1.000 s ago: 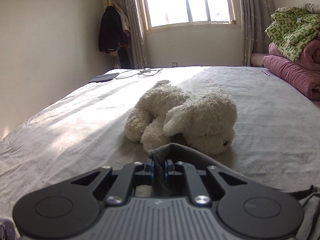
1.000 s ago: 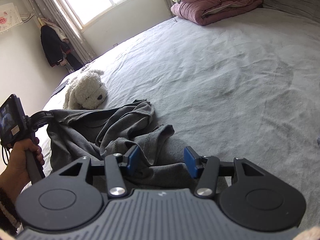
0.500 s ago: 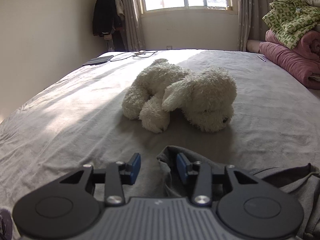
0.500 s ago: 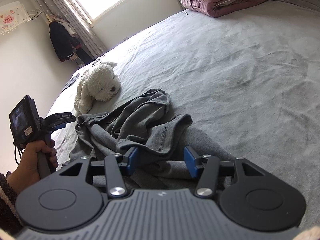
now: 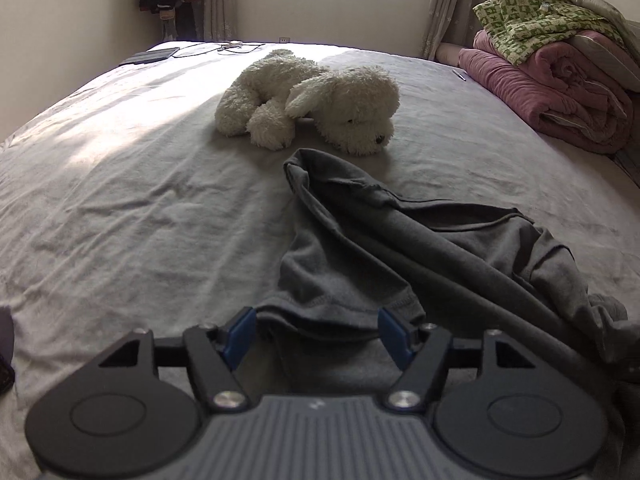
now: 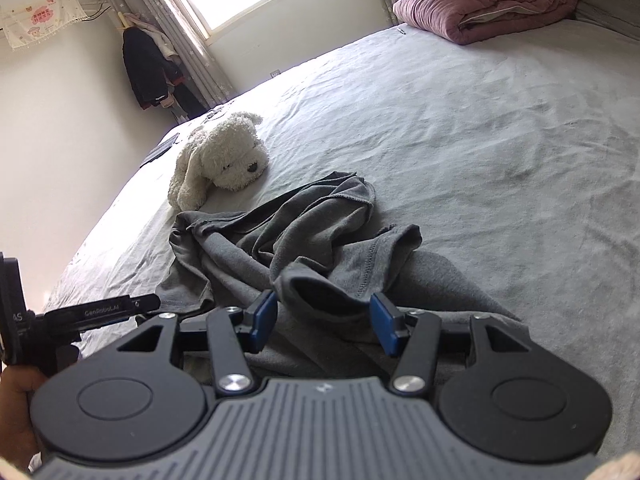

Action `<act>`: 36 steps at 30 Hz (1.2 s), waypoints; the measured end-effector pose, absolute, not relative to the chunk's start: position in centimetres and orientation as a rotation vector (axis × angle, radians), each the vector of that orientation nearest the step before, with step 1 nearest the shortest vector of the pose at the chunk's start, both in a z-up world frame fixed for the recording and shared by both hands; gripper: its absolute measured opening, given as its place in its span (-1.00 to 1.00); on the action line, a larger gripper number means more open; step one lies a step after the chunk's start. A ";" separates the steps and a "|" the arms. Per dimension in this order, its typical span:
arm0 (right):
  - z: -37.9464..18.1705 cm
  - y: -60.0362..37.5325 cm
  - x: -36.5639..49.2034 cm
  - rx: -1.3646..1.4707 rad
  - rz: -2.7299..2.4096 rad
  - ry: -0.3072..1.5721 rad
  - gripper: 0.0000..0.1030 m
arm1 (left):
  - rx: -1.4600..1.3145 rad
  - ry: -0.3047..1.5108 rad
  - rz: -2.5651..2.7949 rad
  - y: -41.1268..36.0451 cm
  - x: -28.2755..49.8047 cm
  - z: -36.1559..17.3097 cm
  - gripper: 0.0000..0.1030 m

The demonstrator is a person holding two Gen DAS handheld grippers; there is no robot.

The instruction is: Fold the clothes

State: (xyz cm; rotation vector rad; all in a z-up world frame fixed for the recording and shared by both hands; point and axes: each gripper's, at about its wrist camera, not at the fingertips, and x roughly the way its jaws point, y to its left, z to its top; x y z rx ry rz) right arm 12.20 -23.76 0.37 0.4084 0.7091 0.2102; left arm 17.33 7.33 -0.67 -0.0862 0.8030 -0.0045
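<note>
Left wrist view: the left tool (image 5: 316, 334) hangs low over the bed (image 5: 132, 208) with its blue pads spread wide and nothing pinched between them. Just ahead lies the grey garment (image 5: 420, 248), bunched and twisted. One ridge of cloth runs up to a peaked corner near the white plush dog (image 5: 312, 100), and a stitched hem sits right between the open pads. To the right, the folded pink quilt (image 5: 556, 92) and a green patterned cover (image 5: 540, 20) are stacked at the bed's edge.

Right wrist view: the right tool (image 6: 324, 322) is likewise spread, gripping nothing, with a raised fold of the garment (image 6: 304, 248) standing between its pads. The left tool (image 6: 100, 314) shows at the lower left, gripped by a hand (image 6: 16, 412).

Judged from this, the garment is still a crumpled heap, not flattened or folded, so the work seems to be at the spreading-out stage. The next move likely calls for each tool to close on an edge or corner and draw the cloth flat.

Which part of the garment each hem belongs to, sleeve or bottom, is hard to tell in the tangle. Its near portion is hidden behind both tool bodies, and its right end is cut off in the left view.
</note>
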 end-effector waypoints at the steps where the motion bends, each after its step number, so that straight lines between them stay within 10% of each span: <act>1: 0.3 -23.5 12.1 0.399 0.209 0.708 0.08 | -0.100 0.805 -0.009 7.6 16.8 -1.0 0.32; 36: -1.7 -18.6 20.5 0.198 0.173 0.732 -0.08 | -0.308 0.823 -0.193 8.9 17.2 -4.5 0.06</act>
